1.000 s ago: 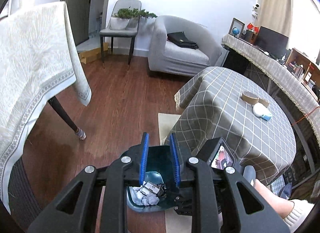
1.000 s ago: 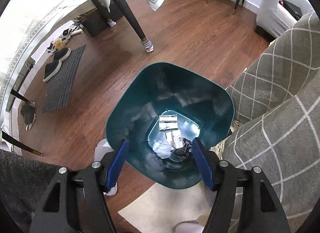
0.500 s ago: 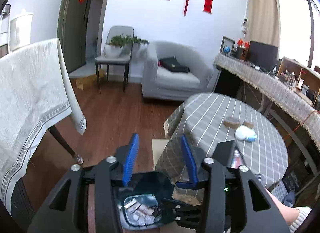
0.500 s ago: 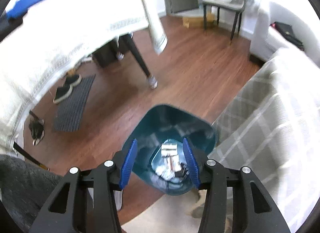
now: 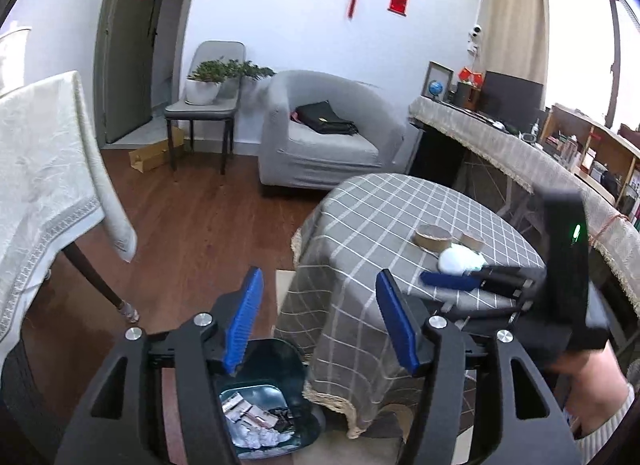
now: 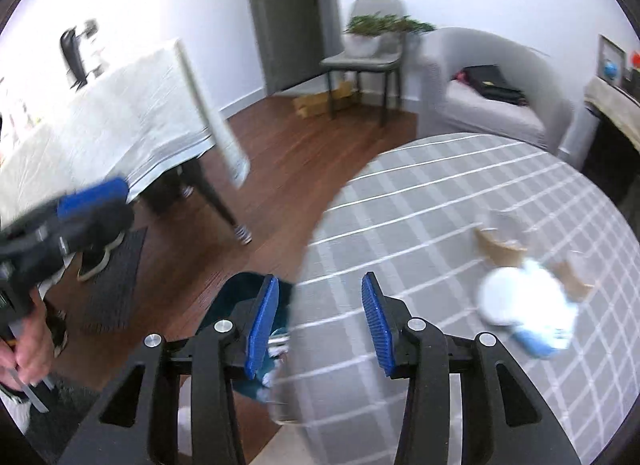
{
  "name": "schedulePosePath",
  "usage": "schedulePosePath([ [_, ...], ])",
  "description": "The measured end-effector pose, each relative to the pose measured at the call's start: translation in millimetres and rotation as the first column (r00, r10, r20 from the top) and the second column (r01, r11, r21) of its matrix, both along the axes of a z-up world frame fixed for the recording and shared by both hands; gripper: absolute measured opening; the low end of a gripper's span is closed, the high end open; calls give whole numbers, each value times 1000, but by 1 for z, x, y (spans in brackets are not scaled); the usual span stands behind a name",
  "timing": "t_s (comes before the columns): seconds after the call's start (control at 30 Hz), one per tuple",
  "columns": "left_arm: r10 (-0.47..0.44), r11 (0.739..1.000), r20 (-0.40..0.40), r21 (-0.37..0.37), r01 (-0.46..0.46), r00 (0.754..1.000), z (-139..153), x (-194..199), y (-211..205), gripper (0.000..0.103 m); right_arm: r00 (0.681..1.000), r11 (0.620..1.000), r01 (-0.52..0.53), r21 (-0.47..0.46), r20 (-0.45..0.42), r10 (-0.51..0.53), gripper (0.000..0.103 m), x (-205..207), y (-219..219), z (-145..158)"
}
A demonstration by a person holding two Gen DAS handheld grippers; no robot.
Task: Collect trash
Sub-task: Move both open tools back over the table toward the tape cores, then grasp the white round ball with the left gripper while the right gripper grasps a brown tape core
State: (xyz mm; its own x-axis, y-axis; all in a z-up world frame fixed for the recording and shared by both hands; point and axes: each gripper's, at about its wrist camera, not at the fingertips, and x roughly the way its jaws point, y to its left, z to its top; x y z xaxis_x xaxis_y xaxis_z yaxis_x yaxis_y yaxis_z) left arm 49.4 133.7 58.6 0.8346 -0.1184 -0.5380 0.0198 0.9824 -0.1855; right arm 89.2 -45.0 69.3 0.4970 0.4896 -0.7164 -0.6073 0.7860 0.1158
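Left gripper (image 5: pixel 318 319): blue pads spread wide, nothing between them; it hangs above the floor at the near edge of the round worktop.
Right gripper (image 6: pixel 318 329): pads wide apart and holding nothing, over the near part of the checked cloth; in the left view it shows reaching in beside the white item.
Trash bin (image 5: pixel 264 397): dark teal, on the wooden floor against the hanging edge of the cloth, just below the left gripper.
Bin contents (image 5: pixel 252 421): crumpled white paper, small printed packets and a dark scrap lying on the bottom.
Worktop (image 5: pixel 372 225): round, draped in a grey cloth with white grid lines.
White item (image 5: pixel 460 258): rounded, with a pale blue part; it lies on the far right of the worktop. The right view is motion-blurred, so it may be a wrapper or a tissue pack.
Tape rolls (image 5: pixel 434 236): two brown rings on the cloth just behind the white item.
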Motion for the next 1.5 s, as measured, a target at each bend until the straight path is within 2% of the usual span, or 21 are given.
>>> schedulePosePath([
  [0.1, -27, 1000, -13, -7, 27, 1000, -7, 10, -14, 65, 998, 998, 55, 4, 22, -55, 44, 9, -26, 6],
  [0.23, -66, 996, -18, -58, 65, 998, -11, 25, -31, 68, 992, 993, 118, -6, 56, -117, 44, 17, -51, 9],
  [0.4, -114, 991, -47, -78, 110, 992, -21, 47, -55, 69, 974, 977, 213, -7, 83, -212, 44, 32, -86, 9],
  [0.5, -131, 988, -52, -92, 126, 990, -27, 58, -69, 68, 965, 968, 250, -5, 81, -248, 46, 40, -101, 9],
  [0.57, -141, 986, -66, -99, 134, 988, -32, 68, -78, 68, 958, 962, 274, -3, 85, -272, 52, 43, -111, 9],
  [0.77, -182, 979, -89, -107, 172, 979, -45, 92, -103, 68, 939, 940, 338, 40, 46, -340, 55, 58, -146, 3],
  [0.97, -226, 971, -116, -106, 214, 967, -58, 112, -129, 67, 936, 935, 350, 56, 14, -351, 55, 66, -163, -3],
  [1.27, -252, 964, -135, -118, 237, 958, -72, 136, -148, 67, 946, 943, 324, 70, -21, -324, 58, 76, -164, -6],
  [1.33, -258, 960, -137, -151, 238, 956, -73, 142, -148, 67, 948, 945, 319, 71, -27, -318, 58, 78, -164, -7],
  [1.4, -264, 955, -146, -178, 237, 953, -74, 146, -147, 60, 948, 945, 317, 75, -41, -315, 58, 80, -165, -10],
  [1.5, -282, 945, -151, -217, 246, 947, -75, 150, -149, 56, 946, 942, 322, 89, -56, -318, 58, 80, -166, -12],
])
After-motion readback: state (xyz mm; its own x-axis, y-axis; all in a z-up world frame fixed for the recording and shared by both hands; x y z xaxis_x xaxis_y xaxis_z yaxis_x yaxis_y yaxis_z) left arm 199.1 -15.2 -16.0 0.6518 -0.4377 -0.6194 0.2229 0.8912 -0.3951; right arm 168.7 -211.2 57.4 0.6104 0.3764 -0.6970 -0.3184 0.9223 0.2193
